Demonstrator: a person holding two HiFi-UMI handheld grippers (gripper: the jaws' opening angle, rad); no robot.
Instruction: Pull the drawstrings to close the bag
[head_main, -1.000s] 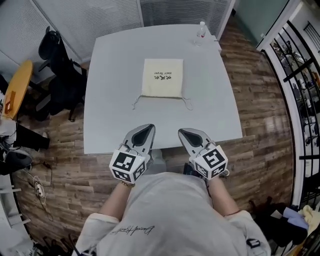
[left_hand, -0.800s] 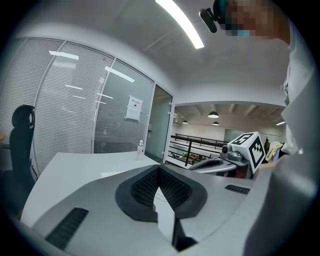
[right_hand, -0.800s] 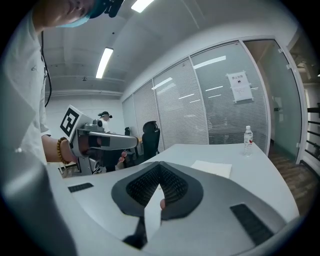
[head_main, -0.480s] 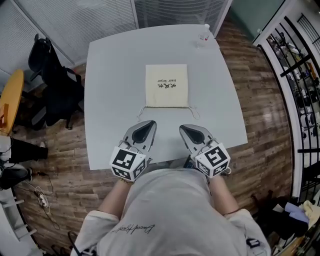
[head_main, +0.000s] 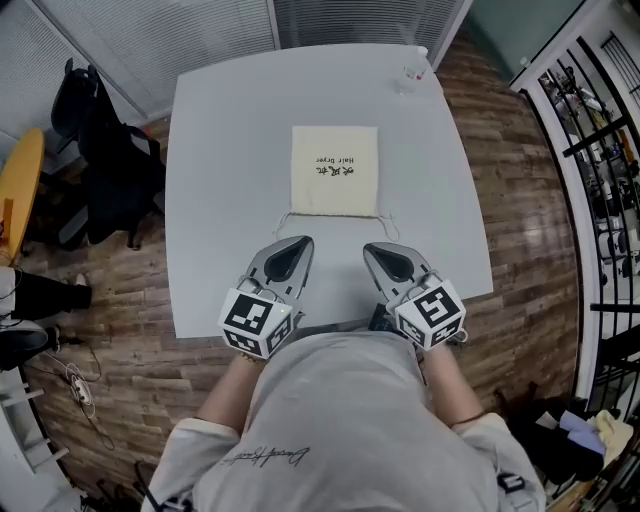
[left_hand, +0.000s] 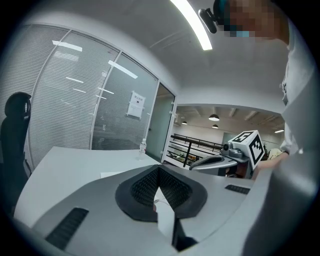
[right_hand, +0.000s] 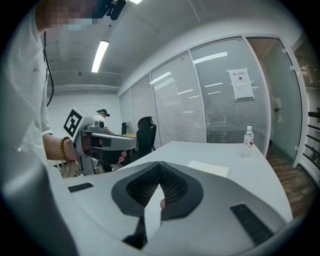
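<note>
A smooth, pale grey table (head_main: 220, 150) stands on wood-plank flooring (head_main: 520, 200). At its middle lies a flat, square cream cloth bag (head_main: 335, 170), with thin drawstrings (head_main: 283, 221) trailing from its near corners. Near them the left gripper (head_main: 299, 242) and right gripper (head_main: 373, 248) hover, ribbed jaws pressed together and empty.

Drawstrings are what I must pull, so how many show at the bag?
2. The left drawstring trails from the bag's near left corner, the right drawstring from its near right corner. Both lie on the table. None looks hidden.
</note>
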